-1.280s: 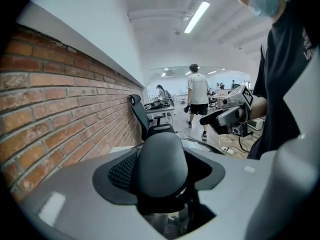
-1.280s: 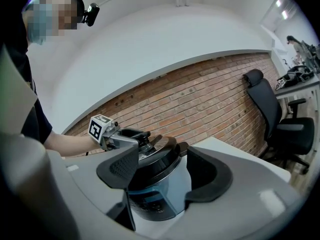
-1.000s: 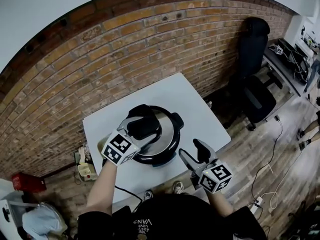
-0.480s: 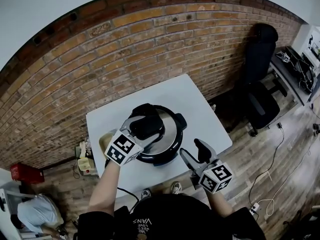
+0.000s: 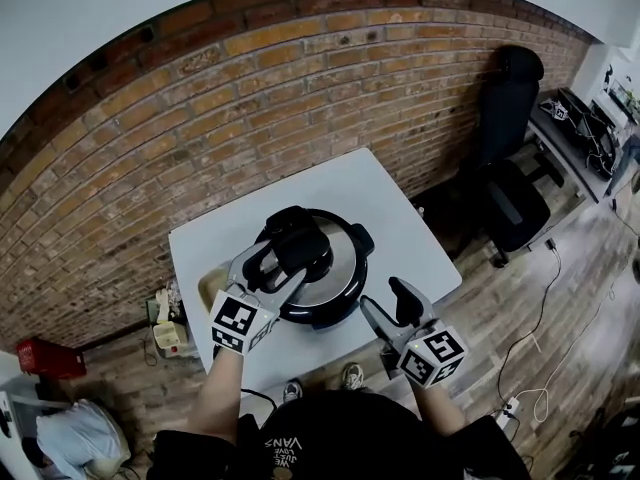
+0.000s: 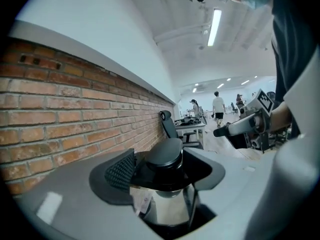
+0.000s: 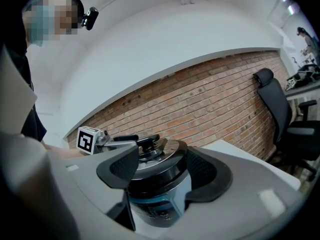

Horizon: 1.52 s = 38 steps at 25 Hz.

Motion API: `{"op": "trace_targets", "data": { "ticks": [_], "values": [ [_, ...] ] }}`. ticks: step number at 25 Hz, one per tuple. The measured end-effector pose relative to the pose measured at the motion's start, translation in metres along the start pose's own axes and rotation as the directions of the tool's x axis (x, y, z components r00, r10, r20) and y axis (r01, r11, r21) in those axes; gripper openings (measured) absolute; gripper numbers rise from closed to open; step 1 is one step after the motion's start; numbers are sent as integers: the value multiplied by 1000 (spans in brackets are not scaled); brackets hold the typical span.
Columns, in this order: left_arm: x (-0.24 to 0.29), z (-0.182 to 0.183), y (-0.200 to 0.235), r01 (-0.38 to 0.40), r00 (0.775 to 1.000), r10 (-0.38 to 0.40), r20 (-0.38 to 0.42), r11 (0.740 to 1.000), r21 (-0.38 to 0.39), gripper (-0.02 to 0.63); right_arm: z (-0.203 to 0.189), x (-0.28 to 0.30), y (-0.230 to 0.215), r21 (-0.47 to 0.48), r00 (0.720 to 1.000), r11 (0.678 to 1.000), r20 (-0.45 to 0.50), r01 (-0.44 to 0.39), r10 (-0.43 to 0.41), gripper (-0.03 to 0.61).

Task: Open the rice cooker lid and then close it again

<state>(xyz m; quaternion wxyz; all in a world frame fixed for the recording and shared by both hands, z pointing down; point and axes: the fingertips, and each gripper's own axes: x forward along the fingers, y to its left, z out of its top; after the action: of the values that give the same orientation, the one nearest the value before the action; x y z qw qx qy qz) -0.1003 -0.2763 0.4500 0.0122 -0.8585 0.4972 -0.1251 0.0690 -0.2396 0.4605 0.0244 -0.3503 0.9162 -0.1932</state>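
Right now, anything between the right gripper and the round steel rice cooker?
Nothing visible: the open right gripper faces the round steel rice cooker across the white table. The left gripper grips its black lid handle.

table (image 5: 400, 218): before brick wall (image 5: 200, 118) | rice cooker (image 5: 335, 293): on table, mid | lid handle (image 6: 167, 154): atop cooker, between left gripper (image 5: 295, 246) jaws, touching both | right gripper (image 5: 383, 298): just right-front of cooker, apart | office chair (image 5: 510, 168): right of table, desk (image 5: 580, 128) beyond
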Motion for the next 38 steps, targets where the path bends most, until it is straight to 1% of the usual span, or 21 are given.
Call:
{"op": "trace_targets", "data": {
  "ticks": [2, 4, 12, 17, 20, 23, 28, 32, 38],
  "values": [
    [-11, 4, 5, -23, 999, 24, 38, 999, -24, 282, 0, -2, 4, -3, 1000, 1000, 7, 17, -17, 293],
    [-22, 6, 7, -29, 998, 32, 60, 999, -44, 282, 2, -4, 9, -5, 999, 999, 15, 36, -36, 293],
    [-63, 8, 4, 5, 996, -1, 92, 999, -43, 282, -1, -9, 38, -61, 993, 992, 38, 110, -108, 291],
    [-84, 1, -2, 46, 995, -42, 94, 998, -41, 281, -9, -11, 56, -75, 986, 984, 55, 162, -159, 284],
    [-98, -1, -6, 65, 993, -60, 104, 997, -45, 281, -14, -15, 68, -84, 980, 978, 63, 192, -187, 258],
    [-110, -4, -11, 86, 991, -81, 110, 995, -42, 279, -17, -21, 80, -89, 975, 972, 76, 217, -210, 207],
    [-132, -13, -18, 108, 988, -103, 112, 994, -36, 195, -26, -28, 97, -90, 964, 963, 100, 255, -246, 135],
    [-148, -22, -20, 109, 988, -104, 114, 993, -38, 103, -33, -33, 110, -90, 956, 956, 115, 280, -269, 74],
    [-163, -29, -20, 98, 988, -92, 127, 994, -41, 26, -41, -38, 125, -78, 948, 952, 145, 296, -282, 23]
  ]
}}
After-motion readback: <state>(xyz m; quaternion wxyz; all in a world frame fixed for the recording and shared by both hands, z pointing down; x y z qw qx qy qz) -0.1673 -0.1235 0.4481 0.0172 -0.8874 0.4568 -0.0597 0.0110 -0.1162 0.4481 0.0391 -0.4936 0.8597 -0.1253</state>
